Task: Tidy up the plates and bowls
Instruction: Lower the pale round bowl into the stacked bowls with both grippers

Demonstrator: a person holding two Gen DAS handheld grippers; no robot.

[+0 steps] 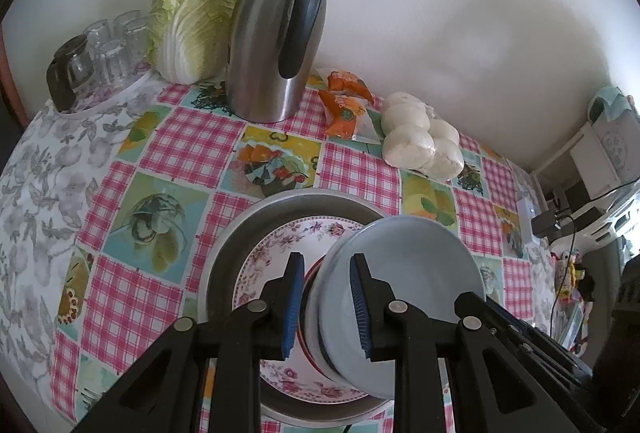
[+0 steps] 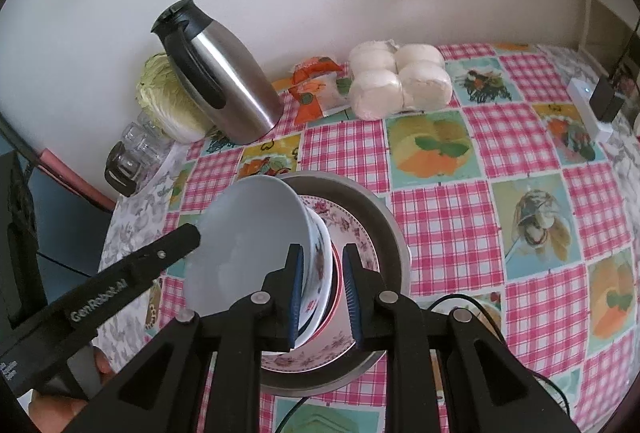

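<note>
A pale blue bowl (image 1: 404, 273) (image 2: 248, 233) is tilted on its side over a floral plate (image 1: 276, 245) (image 2: 356, 233) inside a grey metal pan (image 1: 248, 225) (image 2: 384, 229). Nested behind it are a floral bowl (image 2: 318, 269) and a red-rimmed dish (image 2: 335, 285). My left gripper (image 1: 326, 297) straddles the blue bowl's rim, one finger inside and one outside; whether the pads press it I cannot tell. My right gripper (image 2: 322, 289) straddles the floral bowl and red-rimmed dish the same way. The left gripper's body (image 2: 120, 285) shows in the right wrist view.
On the checked tablecloth (image 1: 192, 145) stand a steel thermos jug (image 1: 272, 33) (image 2: 224, 77), a cabbage (image 1: 192, 21), upturned glasses (image 1: 108, 49) on a tray, orange snack packets (image 1: 344, 105) and bagged white buns (image 1: 420, 137) (image 2: 396, 81). A white power strip (image 2: 588, 109) lies at right.
</note>
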